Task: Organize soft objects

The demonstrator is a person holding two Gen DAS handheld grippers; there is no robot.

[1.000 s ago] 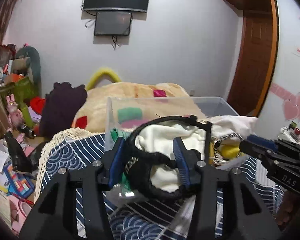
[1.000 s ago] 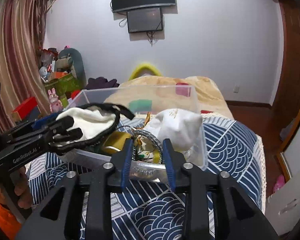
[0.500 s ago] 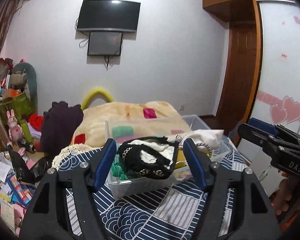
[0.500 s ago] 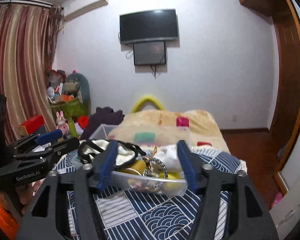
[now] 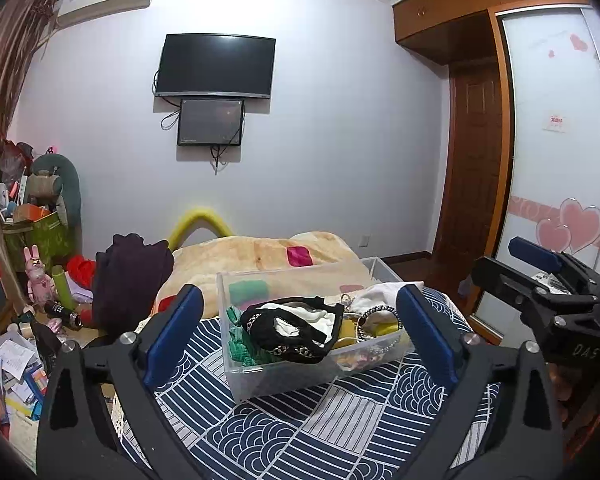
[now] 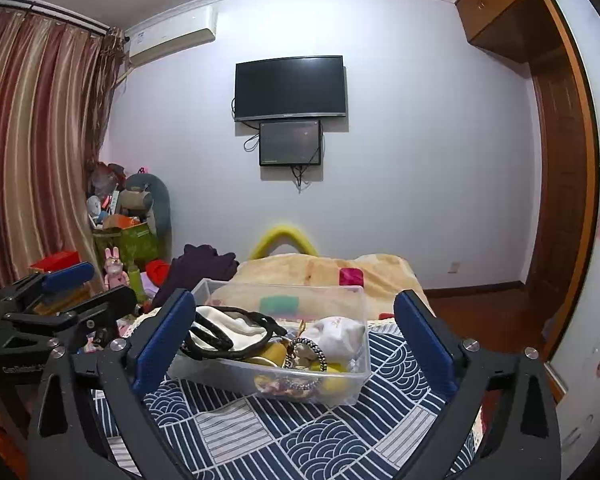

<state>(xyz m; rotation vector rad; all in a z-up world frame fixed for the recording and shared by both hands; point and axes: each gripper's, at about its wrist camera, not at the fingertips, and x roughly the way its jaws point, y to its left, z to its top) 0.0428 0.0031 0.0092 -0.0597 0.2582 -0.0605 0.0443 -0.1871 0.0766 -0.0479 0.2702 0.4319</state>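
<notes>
A clear plastic bin (image 5: 300, 376) (image 6: 340, 390) stands on the bed's navy patterned cover (image 5: 300, 432). In it lie a black-and-white cloth piece (image 5: 296, 330) (image 6: 228, 330), green fabric (image 5: 236, 344), a white soft item (image 6: 338, 334), beaded bands (image 6: 306, 350) and yellow things. My left gripper (image 5: 298, 332) is open wide and empty, held back from the bin. My right gripper (image 6: 292, 336) is open wide and empty too, also back from the bin. Each gripper shows at the edge of the other's view.
A beige blanket (image 5: 260, 256) and a dark purple garment (image 5: 130, 276) lie behind the bin. Clutter and toys (image 5: 32, 280) fill the floor at left. A TV (image 5: 216, 66) hangs on the far wall. A wooden door (image 5: 472, 160) and wardrobe are at right.
Both grippers opened wide and let go of the bin's contents and rim, then drew back and up. The black-and-white cloth now lies in the bin.
</notes>
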